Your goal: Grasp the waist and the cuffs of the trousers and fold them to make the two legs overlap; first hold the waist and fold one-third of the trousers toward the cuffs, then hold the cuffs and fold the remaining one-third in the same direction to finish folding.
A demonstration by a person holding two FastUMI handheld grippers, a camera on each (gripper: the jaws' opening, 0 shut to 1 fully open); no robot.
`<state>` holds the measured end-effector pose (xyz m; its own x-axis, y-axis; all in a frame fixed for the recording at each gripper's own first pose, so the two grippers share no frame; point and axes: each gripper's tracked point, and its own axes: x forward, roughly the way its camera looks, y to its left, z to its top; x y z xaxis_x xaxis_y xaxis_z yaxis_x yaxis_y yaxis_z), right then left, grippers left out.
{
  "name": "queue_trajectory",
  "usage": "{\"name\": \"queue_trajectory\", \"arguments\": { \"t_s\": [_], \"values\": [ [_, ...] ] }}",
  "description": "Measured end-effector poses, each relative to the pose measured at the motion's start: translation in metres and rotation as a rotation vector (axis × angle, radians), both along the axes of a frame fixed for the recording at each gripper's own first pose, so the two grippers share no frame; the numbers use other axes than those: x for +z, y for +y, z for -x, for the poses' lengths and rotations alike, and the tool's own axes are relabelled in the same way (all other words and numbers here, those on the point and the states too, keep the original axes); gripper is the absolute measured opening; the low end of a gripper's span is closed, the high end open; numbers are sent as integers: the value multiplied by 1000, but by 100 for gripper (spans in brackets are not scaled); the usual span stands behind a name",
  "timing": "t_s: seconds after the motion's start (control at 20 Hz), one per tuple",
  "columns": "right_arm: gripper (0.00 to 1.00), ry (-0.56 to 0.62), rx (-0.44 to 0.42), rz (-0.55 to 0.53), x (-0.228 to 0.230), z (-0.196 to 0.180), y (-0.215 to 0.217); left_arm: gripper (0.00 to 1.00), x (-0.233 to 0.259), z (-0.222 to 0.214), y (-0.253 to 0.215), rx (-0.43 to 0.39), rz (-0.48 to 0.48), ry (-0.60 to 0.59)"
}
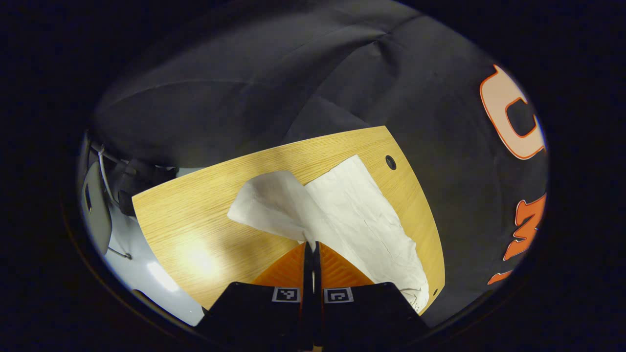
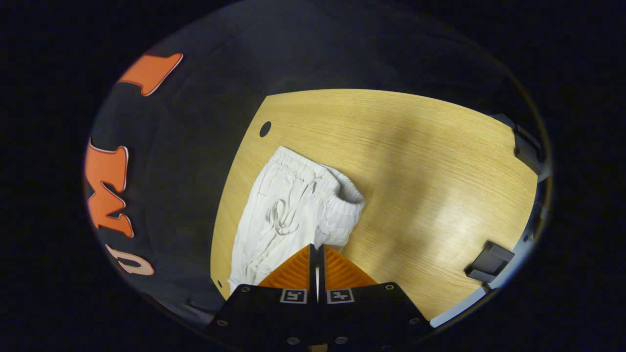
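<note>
White trousers [image 2: 288,205] lie on the wooden table [image 2: 415,161] beside its far edge. Left gripper [image 1: 311,244] pinches a lifted cuff, right gripper [image 2: 316,248] pinches the waistband, both closed tight on cloth. Leg-overlap fold appears underway; next both ends must be carried across together, kept level.

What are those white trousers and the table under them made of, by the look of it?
The trousers look like soft, matte woven cloth, probably cotton: they wrinkle, and the waistband is gathered with a drawstring. The table shows a light wood grain with a slight sheen, possibly a laminate rather than solid wood.
</note>
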<state>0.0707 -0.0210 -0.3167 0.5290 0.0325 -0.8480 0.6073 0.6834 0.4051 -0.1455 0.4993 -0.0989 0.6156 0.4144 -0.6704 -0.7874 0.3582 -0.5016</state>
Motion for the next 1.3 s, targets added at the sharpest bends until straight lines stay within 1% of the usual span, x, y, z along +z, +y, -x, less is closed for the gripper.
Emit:
{"name": "queue_trajectory", "arguments": {
  "t_s": [0.1, 0.2, 0.3, 0.35, 0.5, 0.6, 0.65, 0.7, 0.8, 0.85, 0.95, 1.0, 1.05, 1.1, 1.15, 1.2, 1.25, 1.3],
  "values": [
    [1, 20, -1, 19, -8, 3, -2, 4, -3, -4, -3, -11, 13, 4],
    [1, -3, -20, -20, -3, -6, 4, 2, 0, -8, -3, -11, 19, 3],
    [0, -53, -23, -78, 11, -24, 13, 4, 9, -18, 0, -16, 15, -14],
    [0, -72, -20, -87, 18, -32, 14, 4, 16, -24, 0, -21, 9, -26],
    [0, -105, 23, -36, 30, -64, 14, 4, 36, -51, 7, -44, -20, -45],
    [0, -54, 69, -8, 24, -57, 19, 4, 36, -63, 4, -86, -28, -15],
    [0, -63, 82, -5, 23, -54, 20, 4, 35, -66, -2, -101, -24, -20],
    [1, -78, 68, 10, 22, -50, 14, 4, 31, -64, -3, -98, -10, -13],
    [2, -51, -4, 45, 12, -29, -12, 4, 20, -64, -4, -77, 32, -21],
    [8, -27, -43, 36, 6, -14, -22, 4, 15, -59, -3, -66, 52, -17],
    [17, 4, -96, 3, -3, 6, -29, 4, 9, -51, -2, -53, 68, -7],
    [37, 24, -106, 10, -12, 13, -35, 4, 9, -48, -1, -51, 68, -7],
    [49, 46, -106, 31, -19, 19, -41, 4, 10, -46, -1, -52, 68, -5],
    [43, 73, -104, 55, -28, 23, -45, 4, 10, -46, -1, -58, 65, -3],
    [59, 101, -100, 70, -35, 27, -46, 4, 12, -46, -1, -64, 60, 1],
    [56, 112, -95, 66, -37, 26, -39, 4, 13, -44, -1, -67, 55, 5],
    [69, 113, -87, 53, -41, 22, -34, 4, 13, -43, -1, -70, 51, 6],
    [61, 129, -78, 54, -45, 21, -30, 4, 14, -43, 0, -71, 51, 5]
  ]
}}
